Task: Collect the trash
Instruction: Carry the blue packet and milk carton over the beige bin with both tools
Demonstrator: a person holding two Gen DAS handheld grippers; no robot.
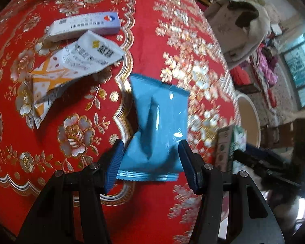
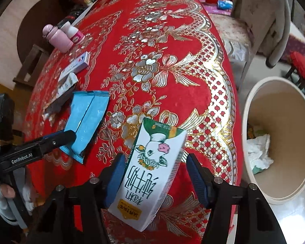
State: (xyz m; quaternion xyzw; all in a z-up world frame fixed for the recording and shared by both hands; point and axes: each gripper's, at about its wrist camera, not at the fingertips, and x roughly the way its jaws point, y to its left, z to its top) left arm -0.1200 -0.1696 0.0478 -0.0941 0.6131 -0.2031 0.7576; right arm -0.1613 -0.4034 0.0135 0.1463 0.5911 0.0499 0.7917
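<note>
Table [image 2: 172, 77] under a red cloth with gold and silver flower print; cluttered room behind, grey coat on a chair [image 2: 274, 20] past the far edge. Cream trash bin [image 2: 254, 105] on the floor just off the table's right edge, crumpled white paper [image 2: 258, 152] inside.

Far-left corner: pink bottle [image 2: 57, 38] and white bottle [image 2: 75, 33], tops cut off in the left wrist view. Clutter beyond them too small to make out. Bin floor mostly hidden by its wall.

Milk carton [image 2: 150, 172]: white, green top band, cow drawing, Chinese print, tilted above the near edge. Right gripper [image 2: 155, 174] has jaws part open, left pad touching the carton; right pad looks slightly clear, so can't tell if the grip is firm.

Blue snack wrapper [image 1: 158, 126]: plain, crimped ends, creased down the middle, near the table's middle-left. Left gripper [image 1: 151, 160] pinches its lower end, jaws wide.

White-orange torn packet [image 1: 71, 71] and white-purple medicine box [image 1: 85, 25] lie on the cloth left of the wrapper.
</note>
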